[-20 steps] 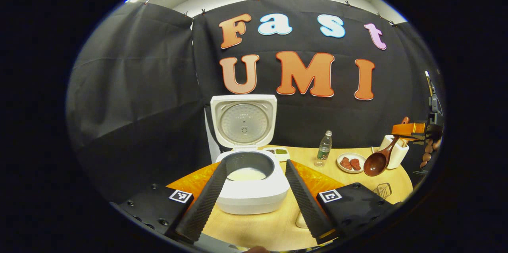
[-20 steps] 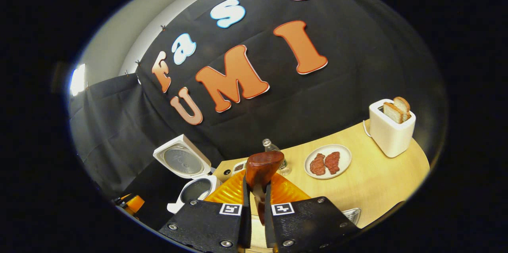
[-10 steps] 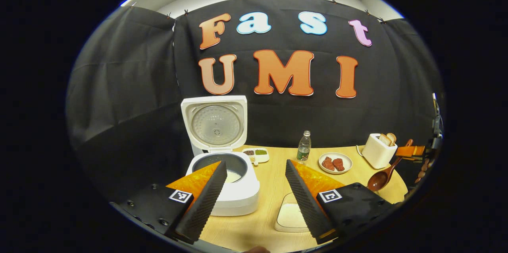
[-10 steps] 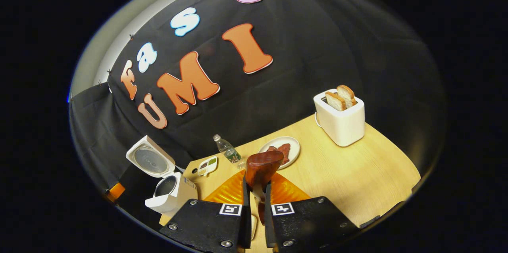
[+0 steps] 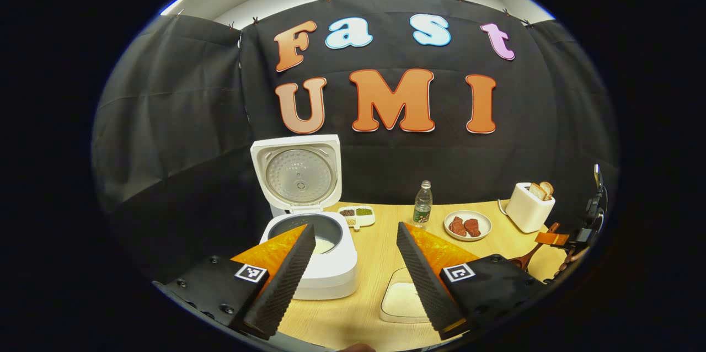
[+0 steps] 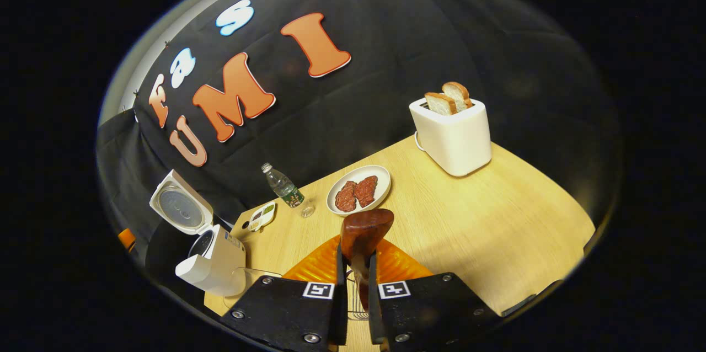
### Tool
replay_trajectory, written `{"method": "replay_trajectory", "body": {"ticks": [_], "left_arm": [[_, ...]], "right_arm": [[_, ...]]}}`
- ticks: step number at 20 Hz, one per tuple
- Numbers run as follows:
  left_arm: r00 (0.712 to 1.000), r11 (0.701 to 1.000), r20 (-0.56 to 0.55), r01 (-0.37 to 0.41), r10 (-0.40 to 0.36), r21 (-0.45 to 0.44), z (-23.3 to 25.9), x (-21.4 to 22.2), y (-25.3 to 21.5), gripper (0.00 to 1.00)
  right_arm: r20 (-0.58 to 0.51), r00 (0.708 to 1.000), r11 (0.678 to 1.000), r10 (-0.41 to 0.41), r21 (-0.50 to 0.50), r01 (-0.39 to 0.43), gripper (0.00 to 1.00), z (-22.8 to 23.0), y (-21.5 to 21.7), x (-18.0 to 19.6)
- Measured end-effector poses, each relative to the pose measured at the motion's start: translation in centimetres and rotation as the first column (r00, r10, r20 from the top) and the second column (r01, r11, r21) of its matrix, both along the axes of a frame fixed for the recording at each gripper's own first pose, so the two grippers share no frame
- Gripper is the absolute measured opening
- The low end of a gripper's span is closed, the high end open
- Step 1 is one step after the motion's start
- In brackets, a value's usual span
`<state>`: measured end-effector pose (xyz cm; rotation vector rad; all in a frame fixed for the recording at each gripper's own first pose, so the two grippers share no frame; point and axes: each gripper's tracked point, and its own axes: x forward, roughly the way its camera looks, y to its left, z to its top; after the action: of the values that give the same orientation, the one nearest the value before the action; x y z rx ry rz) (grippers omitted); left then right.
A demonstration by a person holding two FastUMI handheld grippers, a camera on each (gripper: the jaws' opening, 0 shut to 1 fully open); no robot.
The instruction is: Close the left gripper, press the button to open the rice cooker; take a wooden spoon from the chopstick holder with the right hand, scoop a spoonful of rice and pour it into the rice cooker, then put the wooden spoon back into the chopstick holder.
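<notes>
Some rice (image 5: 325, 245) (white) in cooker (image 5: 317, 264)

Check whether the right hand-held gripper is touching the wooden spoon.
Touching. The right gripper view shows the right hand-held gripper with both fingers pressed against the handle of the wooden spoon, its bowl sticking out beyond them.

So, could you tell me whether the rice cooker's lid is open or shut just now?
Open: the rice cooker has its lid standing upright, and the inner pot shows white rice inside.

Toaster (image 6: 453, 137), meat plate (image 6: 359, 189), bottle (image 6: 285, 189) on table (image 6: 496, 219)
</notes>
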<state>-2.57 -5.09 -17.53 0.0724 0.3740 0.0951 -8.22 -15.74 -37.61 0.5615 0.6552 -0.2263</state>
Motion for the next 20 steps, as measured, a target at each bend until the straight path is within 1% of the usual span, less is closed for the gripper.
{"method": "replay_trajectory", "body": {"ticks": [2, 3, 4, 5, 6, 7, 8, 9, 10, 11, 12, 13, 14, 15, 16, 17, 20], "left_arm": [[1.000, 1.000, -0.001, -0.009, 0.009, 0.008, 0.0, 0.0, 0.3, 0.98], [1.000, 1.000, -0.003, -0.011, 0.011, 0.004, -0.1, -0.1, 0.3, 1.00], [1.000, 1.000, -0.005, -0.010, 0.010, -0.001, -0.2, 0.0, 0.3, 1.00], [1.000, 1.000, -0.008, -0.008, 0.008, -0.007, -0.3, 0.0, 0.3, 1.00], [1.000, 1.000, -0.004, -0.004, 0.003, -0.022, -0.2, 0.2, 0.1, 1.00], [1.000, 0.999, -0.004, 0.007, -0.007, -0.039, -0.2, 0.6, -0.3, 0.98], [1.000, 0.999, -0.003, 0.015, -0.016, -0.043, -0.2, 0.8, -0.5, 1.00], [1.000, 0.999, 0.004, 0.024, -0.024, -0.040, 0.1, 1.0, -0.5, 1.00], [0.999, 0.999, 0.012, 0.034, -0.034, -0.040, 0.5, 1.2, -0.8, 0.98], [0.999, 0.998, 0.020, 0.043, -0.042, -0.041, 0.8, 1.4, -1.0, 0.98], [0.999, 0.998, 0.024, 0.050, -0.049, -0.044, 0.9, 1.6, -1.1, 0.98], [0.998, 0.997, 0.025, 0.057, -0.056, -0.048, 0.9, 1.8, -1.1, 1.00], [0.998, 0.997, 0.029, 0.061, -0.060, -0.052, 1.0, 2.1, -1.1, 0.98], [0.998, 0.996, 0.035, 0.063, -0.061, -0.056, 1.3, 2.2, -1.0, 1.00], [0.997, 0.996, 0.046, 0.062, -0.060, -0.062, 1.7, 2.5, -0.8, 0.98], [0.997, 0.996, 0.050, 0.061, -0.058, -0.069, 1.6, 2.7, -0.6, 1.00], [0.997, 0.995, 0.061, 0.057, -0.052, -0.082, 2.0, 3.1, 0.1, 1.00]], "right_arm": [[-0.027, 1.000, 1.000, -0.015, 0.007, 0.016, 0.16, -1.3, 0.1, -0.2], [-0.038, 0.999, 1.000, -0.014, 0.011, 0.014, 0.17, -1.7, 0.4, -0.5], [-0.033, 0.999, 1.000, -0.012, 0.020, 0.012, 0.18, -1.5, 0.7, -0.6], [-0.050, 0.999, 0.999, -0.004, 0.047, 0.006, 0.21, -2.0, 1.2, -0.3], [-0.099, 0.995, 0.997, 0.009, 0.078, -0.001, 0.23, -2.2, 1.7, -0.9], [-0.145, 0.989, 0.994, 0.031, 0.104, -0.016, 0.31, -2.7, 2.3, -1.5], [-0.161, 0.987, 0.994, 0.031, 0.105, -0.014, 0.41, -2.5, 2.2, -1.8], [-0.158, 0.987, 0.997, 0.019, 0.078, -0.006, 0.63, -2.2, 1.4, -1.6], [-0.150, 0.989, 0.999, 0.008, 0.040, -0.002, 0.72, -1.5, 0.8, -1.5], [-0.143, 0.990, 1.000, -0.002, -0.003, 0.002, 0.84, -0.4, 0.1, -1.1], [-0.135, 0.991, 0.999, -0.013, -0.036, 0.008, 0.88, 0.5, -0.5, -1.0], [-0.134, 0.991, 0.998, -0.019, -0.065, 0.010, 0.93, 1.6, -1.1, -1.1], [-0.120, 0.992, 0.995, -0.027, -0.100, 0.015, 0.93, 3.2, -1.7, -0.8], [-0.100, 0.994, 0.990, -0.034, -0.136, 0.020, 0.93, 4.6, -2.2, -0.3], [-0.075, 0.997, 0.985, -0.035, -0.169, 0.022, 0.93, 6.1, -2.6, 0.2], [-0.051, 0.998, 0.979, -0.037, -0.201, 0.026, 0.94, 7.7, -2.9, 0.8], [0.022, 0.999, 0.963, -0.023, -0.268, 0.028, 0.93, 11.9, -2.8, 2.7]]}}
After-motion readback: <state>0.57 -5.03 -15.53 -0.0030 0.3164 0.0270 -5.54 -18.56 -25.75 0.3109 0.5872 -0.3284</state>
